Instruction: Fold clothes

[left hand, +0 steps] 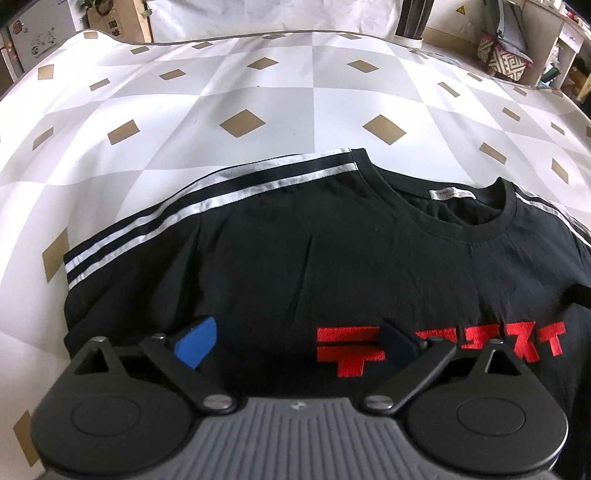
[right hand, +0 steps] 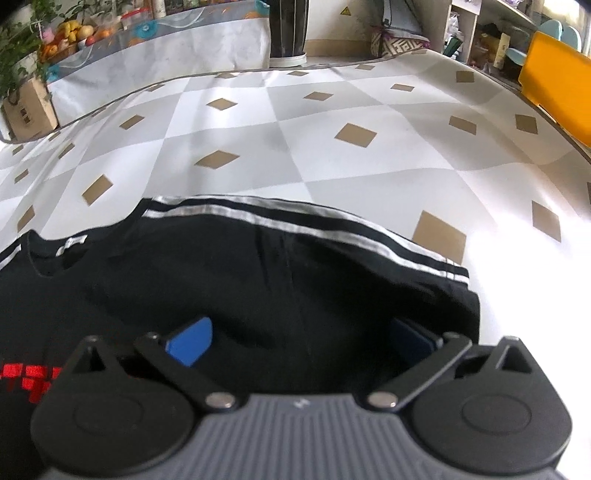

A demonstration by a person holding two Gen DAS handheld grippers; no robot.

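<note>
White and grey checks with tan diamonds cover the tablecloth (left hand: 229,96), which fills most of both views and reaches a grey-piped far edge. Behind that edge stand a dark cylinder on a white base (right hand: 288,29), a patterned cushion (left hand: 504,55), shelves, a paper bag (right hand: 31,107) with a green plant, and a second table with fruit (right hand: 74,33) on it. Something orange (right hand: 557,77) shows at the right edge of the right wrist view.

On the cloth lies a black T-shirt (left hand: 295,258), front up, at the near side of the table. Its round collar (left hand: 476,225) with a white label faces the far edge. Silver stripes (left hand: 192,206) run along both shoulders and down the short sleeves. Red block lettering (left hand: 443,343) crosses the chest. The left sleeve lies flat; the right sleeve (right hand: 406,273) is a little rumpled, with a fold running down it.

The left gripper (left hand: 299,347) hangs over the shirt's left chest and points steeply down. Its jaws are spread wide, one blue pad (left hand: 197,341) beside the sleeve seam, the other over the lettering. No cloth is pinched between them.

The right gripper (right hand: 299,347) hangs likewise over the right side of the shirt, jaws spread as wide, a blue pad (right hand: 192,341) on one side and a darker one near the sleeve hem. Whether any pad touches the fabric I cannot tell.
</note>
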